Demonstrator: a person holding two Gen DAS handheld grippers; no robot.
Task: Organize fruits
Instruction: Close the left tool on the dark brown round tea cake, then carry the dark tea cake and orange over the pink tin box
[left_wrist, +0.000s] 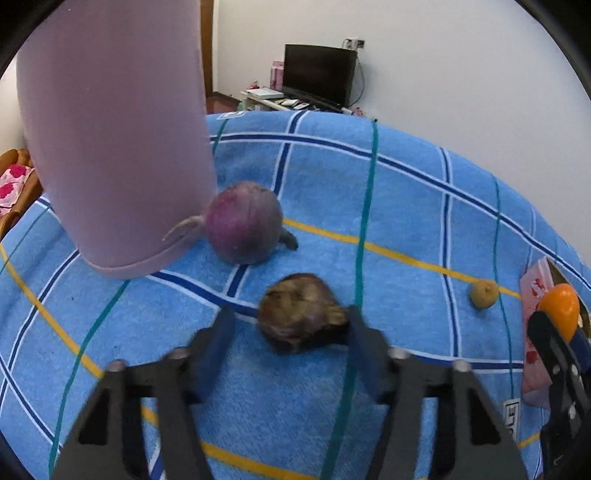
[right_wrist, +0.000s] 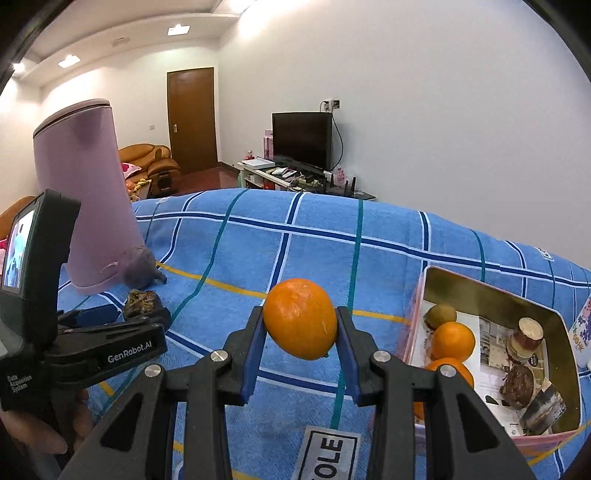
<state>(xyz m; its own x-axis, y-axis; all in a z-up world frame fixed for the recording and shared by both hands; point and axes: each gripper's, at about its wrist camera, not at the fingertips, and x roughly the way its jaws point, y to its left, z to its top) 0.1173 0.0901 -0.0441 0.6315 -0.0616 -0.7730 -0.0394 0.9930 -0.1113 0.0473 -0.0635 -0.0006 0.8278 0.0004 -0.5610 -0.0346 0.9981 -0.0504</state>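
A: What sits between the left gripper (left_wrist: 291, 325) fingers?
B: A brown, wrinkled fruit (left_wrist: 301, 317) on the blue checked cloth (left_wrist: 406, 206); the right finger (left_wrist: 360, 332) touches it, the left stands clear.
A: And beyond?
B: A purple round fruit (left_wrist: 242, 221) against the tall pink container (left_wrist: 114, 140).

I'm working in a home living rm: white walls, a brown wooden door (right_wrist: 191, 120) at the back, recessed ceiling lights (right_wrist: 178, 30), and an orange leather armchair (right_wrist: 157, 164) w/ a pink cushion. A flat-screen TV (right_wrist: 302, 139) sits on a low white stand (right_wrist: 275, 176) cluttered w/ remotes, boxes etc., plugged into a wall outlet (right_wrist: 331, 105). My work surface is draped in a blue plaid towel-type cloth (right_wrist: 295, 243), not a lab bench.
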